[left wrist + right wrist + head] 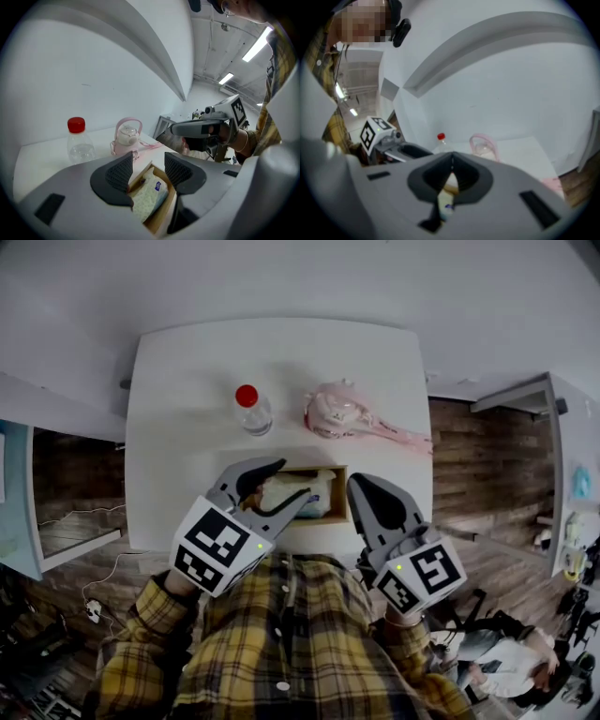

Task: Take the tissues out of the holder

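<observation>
A white tissue pack (317, 486) lies in a shallow wooden holder (340, 495) near the table's front edge. My left gripper (292, 482) hovers over the holder's left side with its jaws wide apart. In the left gripper view the tissue pack (150, 194) shows below and between the pads (118, 172), which do not touch it; the holder's wall (161, 216) frames it. My right gripper (361, 486) is just right of the holder, its jaws together and empty. In the right gripper view its tips (451, 164) meet, with a sliver of tissue visible beneath.
A clear bottle with a red cap (251, 409) and a pink kettle-shaped jug (336, 413) with a trailing pink strap stand behind the holder on the white table (178, 446). Wooden floor lies either side. A person sits at the lower right.
</observation>
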Action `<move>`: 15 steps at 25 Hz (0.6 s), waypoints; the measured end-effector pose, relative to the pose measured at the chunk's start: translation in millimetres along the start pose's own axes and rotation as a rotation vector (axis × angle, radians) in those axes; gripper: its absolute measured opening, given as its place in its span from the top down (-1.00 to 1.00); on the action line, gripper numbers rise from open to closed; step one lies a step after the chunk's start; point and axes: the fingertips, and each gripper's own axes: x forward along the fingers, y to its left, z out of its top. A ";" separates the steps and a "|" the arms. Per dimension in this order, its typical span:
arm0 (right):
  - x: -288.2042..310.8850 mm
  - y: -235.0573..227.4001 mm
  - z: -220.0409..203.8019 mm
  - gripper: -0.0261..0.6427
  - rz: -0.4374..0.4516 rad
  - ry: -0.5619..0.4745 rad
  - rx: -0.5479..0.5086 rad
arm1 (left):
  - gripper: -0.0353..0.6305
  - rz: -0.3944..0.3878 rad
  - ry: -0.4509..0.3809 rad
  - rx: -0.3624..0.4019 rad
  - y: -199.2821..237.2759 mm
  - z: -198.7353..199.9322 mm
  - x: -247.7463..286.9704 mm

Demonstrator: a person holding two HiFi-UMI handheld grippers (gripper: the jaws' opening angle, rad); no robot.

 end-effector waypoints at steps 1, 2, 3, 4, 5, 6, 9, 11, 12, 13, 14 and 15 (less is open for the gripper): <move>-0.3 -0.3 -1.6 0.89 0.000 0.002 0.005 | 0.29 -0.013 0.031 0.007 -1.7 -7.6 3.1; -0.5 -0.6 -3.3 0.89 0.000 0.005 0.009 | 0.29 -0.027 0.063 0.014 -3.5 -15.1 6.1; -0.6 -1.2 -5.0 0.89 0.000 0.008 0.013 | 0.29 -0.041 0.095 0.023 -5.0 -22.6 9.4; -0.7 -2.0 -6.7 0.89 0.000 0.011 0.017 | 0.29 -0.054 0.126 0.033 -6.2 -29.9 12.8; -0.9 -3.1 -8.2 0.89 -0.001 0.013 0.022 | 0.29 -0.065 0.155 0.044 -7.0 -36.8 16.4; -1.0 -4.3 -9.6 0.89 -0.003 0.014 0.027 | 0.29 -0.073 0.182 0.053 -7.1 -43.4 20.1; -1.2 -7.9 -13.6 0.89 -0.008 0.020 0.040 | 0.29 -0.085 0.257 0.081 -5.6 -63.0 31.0; -1.8 -10.1 -16.2 0.89 -0.013 0.023 0.048 | 0.29 -0.098 0.314 0.110 -5.4 -77.6 36.9; -2.4 -11.1 -17.6 0.89 -0.016 0.025 0.053 | 0.29 -0.107 0.348 0.128 -6.0 -85.7 39.2; -3.0 -12.3 -18.9 0.89 -0.019 0.027 0.058 | 0.29 -0.116 0.381 0.147 -6.7 -93.5 41.5; -3.5 -13.7 -20.0 0.89 -0.021 0.028 0.062 | 0.29 -0.123 0.410 0.164 -7.4 -99.9 43.7; -3.7 -15.2 -20.8 0.89 -0.022 0.029 0.065 | 0.29 -0.129 0.433 0.179 -8.0 -104.7 46.1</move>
